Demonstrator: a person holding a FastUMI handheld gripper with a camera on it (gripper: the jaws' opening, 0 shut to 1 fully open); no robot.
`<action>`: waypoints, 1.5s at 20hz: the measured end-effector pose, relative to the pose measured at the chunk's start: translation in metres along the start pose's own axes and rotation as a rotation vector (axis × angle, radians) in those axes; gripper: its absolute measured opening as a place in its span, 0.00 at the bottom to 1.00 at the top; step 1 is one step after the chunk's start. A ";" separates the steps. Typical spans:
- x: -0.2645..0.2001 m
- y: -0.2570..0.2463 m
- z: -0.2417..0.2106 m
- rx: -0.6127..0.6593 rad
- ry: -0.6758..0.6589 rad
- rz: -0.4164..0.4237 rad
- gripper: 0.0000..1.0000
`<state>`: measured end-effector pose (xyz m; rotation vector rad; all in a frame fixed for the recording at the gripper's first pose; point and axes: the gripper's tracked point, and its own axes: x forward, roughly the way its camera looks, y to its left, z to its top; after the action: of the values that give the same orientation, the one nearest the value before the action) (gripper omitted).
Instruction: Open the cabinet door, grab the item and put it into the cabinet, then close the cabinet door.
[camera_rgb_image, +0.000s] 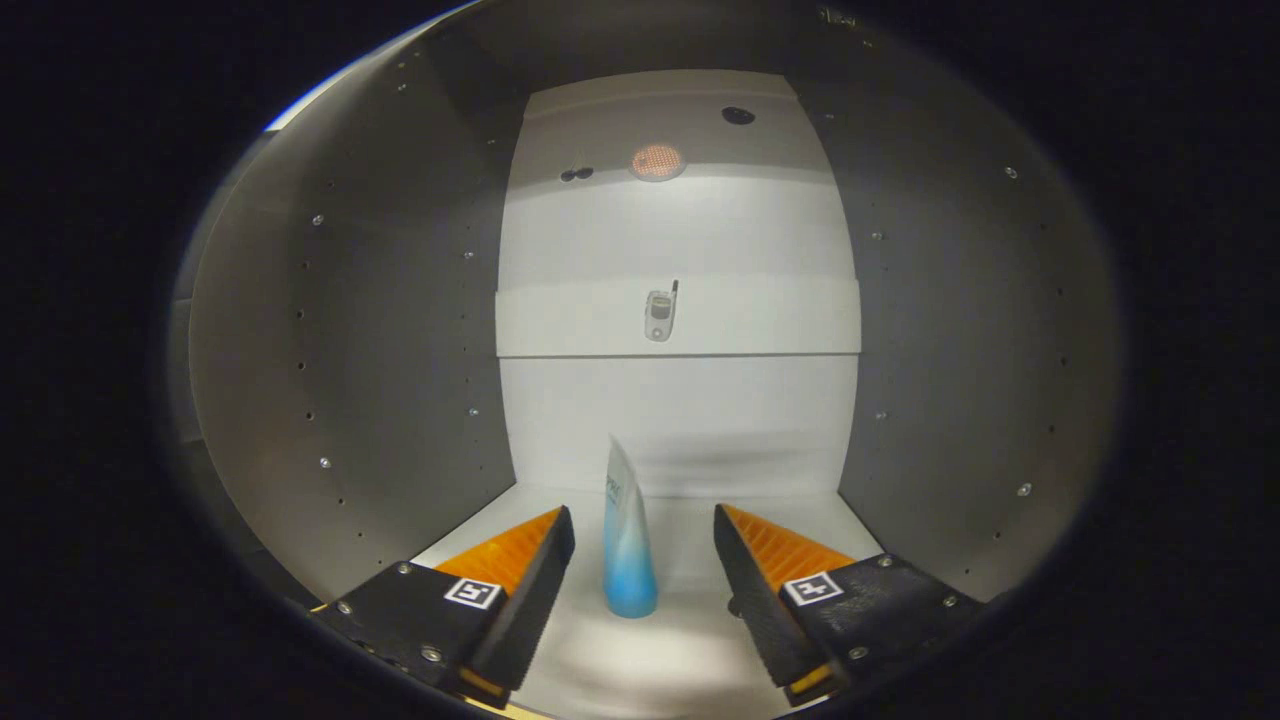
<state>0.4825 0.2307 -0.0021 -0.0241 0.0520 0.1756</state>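
Observation:
I look into the open cabinet (680, 420), white at the back with grey side walls. A blue-and-white tube (627, 540) stands upright on its cap on the cabinet floor (660, 650), between my two fingers. My gripper (644, 535) is open, with a clear gap on each side of the tube, so neither finger touches it. On the shelf (560, 320) above, a small grey flip phone (660, 314) lies against the back.
Grey side walls (400, 350) with rows of peg holes close in on both sides. A round orange light (657, 161) and a dark hole (738, 115) sit high on the back panel. The shelf spans the cabinet at mid height.

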 end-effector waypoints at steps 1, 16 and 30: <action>-0.003 -0.003 0.003 0.010 -0.018 -0.012 0.92; -0.128 0.031 0.076 -0.060 -0.236 -0.045 0.93; -0.340 0.091 -0.112 -0.066 -0.080 0.313 0.95</action>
<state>0.1270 0.2579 -0.0970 -0.0751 -0.0309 0.4908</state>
